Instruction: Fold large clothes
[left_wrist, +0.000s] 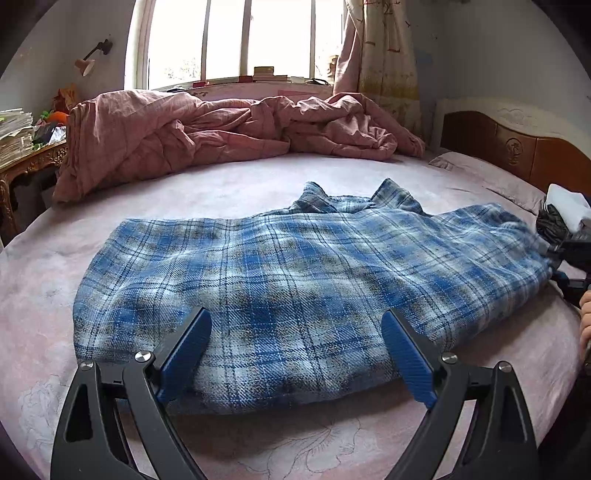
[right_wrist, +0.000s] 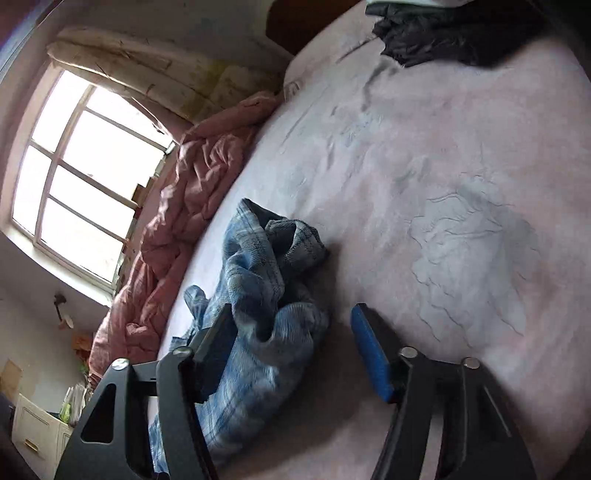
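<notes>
Pink-sheeted bed (left_wrist: 258, 177) under window | blue plaid flannel shirt (left_wrist: 295, 266) lies spread mid-bed | left gripper (left_wrist: 295, 347) jaws wide over hem, empty | right gripper (right_wrist: 291, 347) jaws apart beside bunched cloth, nothing pinched | soft, limp, light; probably best taken at hem corners

No legible text, label, brand, number or sign found in either view; markings on pale patterned curtain (left_wrist: 384, 55) unreadable.
</notes>
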